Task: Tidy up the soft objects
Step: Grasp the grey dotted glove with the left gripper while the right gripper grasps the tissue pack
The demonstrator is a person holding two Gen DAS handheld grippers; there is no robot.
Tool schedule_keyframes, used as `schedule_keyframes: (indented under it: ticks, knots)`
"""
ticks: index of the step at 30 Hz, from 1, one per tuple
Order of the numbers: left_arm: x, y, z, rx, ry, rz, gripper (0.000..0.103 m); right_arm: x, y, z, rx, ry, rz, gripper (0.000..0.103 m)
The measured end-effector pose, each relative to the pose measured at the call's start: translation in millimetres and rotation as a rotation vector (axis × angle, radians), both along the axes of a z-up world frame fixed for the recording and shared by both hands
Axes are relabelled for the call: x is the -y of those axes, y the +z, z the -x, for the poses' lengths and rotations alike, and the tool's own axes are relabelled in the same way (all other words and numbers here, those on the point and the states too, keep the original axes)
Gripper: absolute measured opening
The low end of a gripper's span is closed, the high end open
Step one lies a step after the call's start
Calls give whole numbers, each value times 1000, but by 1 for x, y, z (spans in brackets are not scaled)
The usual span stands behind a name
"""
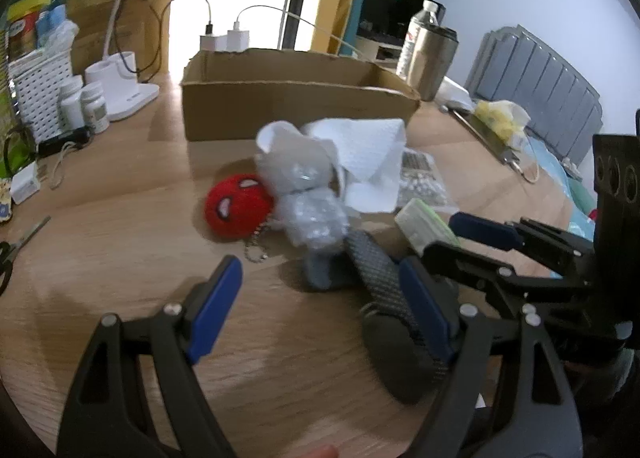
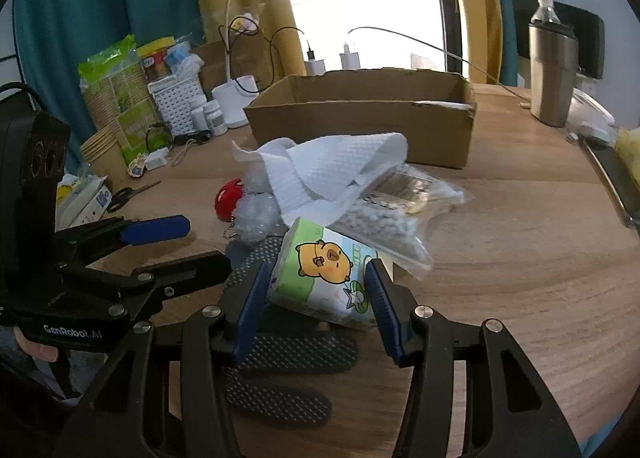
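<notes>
As we look thru the left wrist cam, our left gripper (image 1: 320, 302) sits low over the wooden table (image 1: 120, 250), jaws spread wide w/ nothing between them. Its right pad touches or overlaps a dark mesh-textured item (image 1: 380, 278) lying on the table; we can't tell which. Ahead is a heap of soft things: a red plush ball (image 1: 236, 206) w/ white eyes and a bead chain, touching a wad of bubble wrap (image 1: 312, 214), and white paper towel (image 1: 360, 154) draped over the top. A tissue pack (image 1: 424, 224) lies just right of the heap, and our right gripper (image 1: 456, 248) reaches in from the right w/ a pad on either side of it. Behind the heap stands an open cardboard box (image 1: 296, 98). Left of the box: white bottles (image 1: 84, 102), a white basket (image 1: 40, 86); scissors (image 1: 16, 246) at the far left edge. A steel tumbler (image 1: 432, 58) stands right of the box.

In the right wrist cam, the right gripper (image 2: 316, 306) has its jaws part open, one blue pad at each side of the tissue pack (image 2: 324, 274), which has a cartoon animal on it. Pads look touching or nearly so; we can't tell if it's squeezed. The pack rests on the mesh item (image 2: 280, 354), leaning against a clear bag of white beads (image 2: 384, 218). Paper towel (image 2: 320, 170) covers the bubble wrap (image 2: 256, 214) and the red ball (image 2: 226, 198). The left gripper (image 2: 180, 246) comes in from the left, open. The box (image 2: 360, 122) is beyond the heap, the tumbler (image 2: 552, 74) to its right.
</notes>
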State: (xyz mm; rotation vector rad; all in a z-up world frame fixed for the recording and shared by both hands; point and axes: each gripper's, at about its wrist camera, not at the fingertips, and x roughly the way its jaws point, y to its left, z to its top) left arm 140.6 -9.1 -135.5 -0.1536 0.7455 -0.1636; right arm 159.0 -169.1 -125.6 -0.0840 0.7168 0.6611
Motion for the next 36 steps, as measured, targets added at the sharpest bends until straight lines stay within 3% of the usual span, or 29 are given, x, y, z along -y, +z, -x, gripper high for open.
schedule_keyframes:
  ticks: [10, 13, 17, 24, 31, 36]
  knots:
    - [28, -4, -3, -18, -67, -35, 82, 27, -2, 3, -3, -30, -29, 54]
    - [40, -3, -2, -1, -79, -103, 82, 34, -2, 3, 1, -49, -28, 54]
    - [50, -9, -6, -23, -106, -127, 82, 42, -2, 2, 3, -78, -22, 61]
    - [52, -14, -9, -42, -128, -131, 82, 55, -7, -3, -7, -132, -16, 70]
    - [49, -18, -12, -66, -136, -114, 81, 54, -15, -11, -27, -154, 3, 72]
    - [54, -19, -12, -62, -138, -151, 81, 53, -14, -15, -33, -160, -6, 72]
